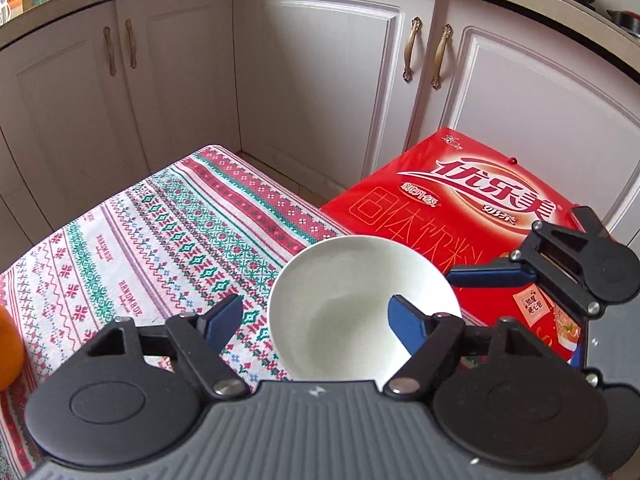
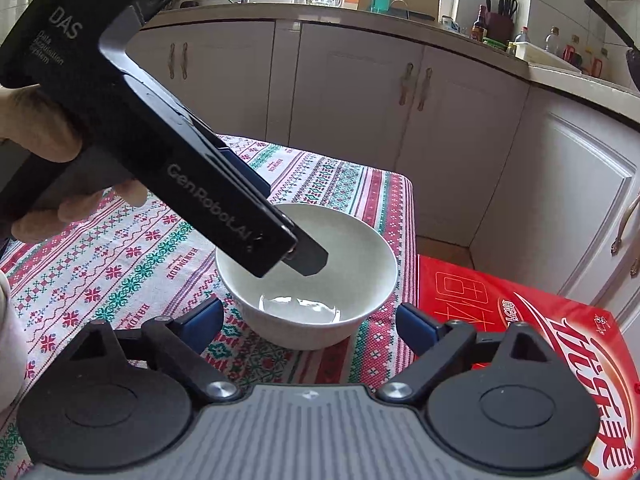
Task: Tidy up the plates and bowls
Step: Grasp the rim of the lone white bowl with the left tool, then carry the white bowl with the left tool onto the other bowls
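A single white bowl (image 1: 352,308) sits near the corner of a desk (image 1: 132,240) draped in a red, green and white patterned cloth, beside a red printed box (image 1: 472,208) that lies lower, against the white kitchen cabinets (image 1: 320,72).

The left wrist view looks down into the bowl from above: the left hand-held gripper (image 1: 316,318) straddles the rim, one blue finger outside over the cloth, the other inside the bowl, jaws apart and not pressing the wall. The right hand-held gripper (image 1: 500,276) shows at that picture's right edge, over the box, and only part of it is seen. An orange object (image 1: 8,348) peeks in at the left edge.

The right wrist view alone shows the person's hand (image 2: 52,152) wrapped around the left tool's black handle, which slants down from upper left, its tip dipping into the bowl. It also shows the bowl's outer wall and its glossy bottom. The right hand-held gripper (image 2: 310,326) is held low just in front of the bowl, its two blue fingers spread wider than the bowl's base, touching nothing. Bottles and a knife block line the countertop (image 2: 400,28) behind.

One bowl, one box and two grippers are visible.
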Demonstrator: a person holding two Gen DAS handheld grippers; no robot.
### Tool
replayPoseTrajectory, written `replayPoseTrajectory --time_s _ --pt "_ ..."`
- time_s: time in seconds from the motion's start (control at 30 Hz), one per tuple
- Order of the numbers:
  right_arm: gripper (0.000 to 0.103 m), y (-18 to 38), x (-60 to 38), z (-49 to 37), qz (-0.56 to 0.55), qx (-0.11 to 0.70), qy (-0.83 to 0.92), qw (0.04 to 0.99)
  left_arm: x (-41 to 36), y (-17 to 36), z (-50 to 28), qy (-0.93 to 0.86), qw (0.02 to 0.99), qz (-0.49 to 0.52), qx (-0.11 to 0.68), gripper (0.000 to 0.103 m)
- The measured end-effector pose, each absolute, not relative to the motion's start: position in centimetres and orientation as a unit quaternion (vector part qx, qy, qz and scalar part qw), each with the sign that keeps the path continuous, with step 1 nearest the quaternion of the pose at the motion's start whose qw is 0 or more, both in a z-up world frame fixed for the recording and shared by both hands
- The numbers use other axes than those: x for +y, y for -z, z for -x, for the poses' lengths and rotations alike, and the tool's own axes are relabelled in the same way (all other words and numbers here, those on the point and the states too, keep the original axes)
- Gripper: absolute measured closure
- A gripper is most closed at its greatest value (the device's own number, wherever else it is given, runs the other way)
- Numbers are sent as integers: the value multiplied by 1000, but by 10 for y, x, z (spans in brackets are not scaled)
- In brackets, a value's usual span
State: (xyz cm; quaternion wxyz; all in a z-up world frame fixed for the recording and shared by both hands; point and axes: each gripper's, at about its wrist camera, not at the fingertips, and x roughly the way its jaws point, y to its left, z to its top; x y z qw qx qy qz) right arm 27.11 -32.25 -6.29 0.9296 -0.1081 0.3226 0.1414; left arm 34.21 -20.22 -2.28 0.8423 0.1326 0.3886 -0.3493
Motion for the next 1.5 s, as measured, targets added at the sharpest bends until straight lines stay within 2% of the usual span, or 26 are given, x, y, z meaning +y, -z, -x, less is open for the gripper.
replayPoseTrajectory --time_s 0.1,0.23,0.8,1.5 --pt "17 66 -324 -276 106 329 -146 927 -205 26 -347 352 840 -130 393 30" --pt "20 67 -324 -277 102 330 -154 926 -208 29 -351 356 836 -127 398 35" --pt "21 59 -326 -273 90 339 -156 924 -211 29 -345 368 829 -126 403 38" --pt "21 2 -303 -206 90 328 -188 921 -173 -27 -269 365 844 -119 374 38"
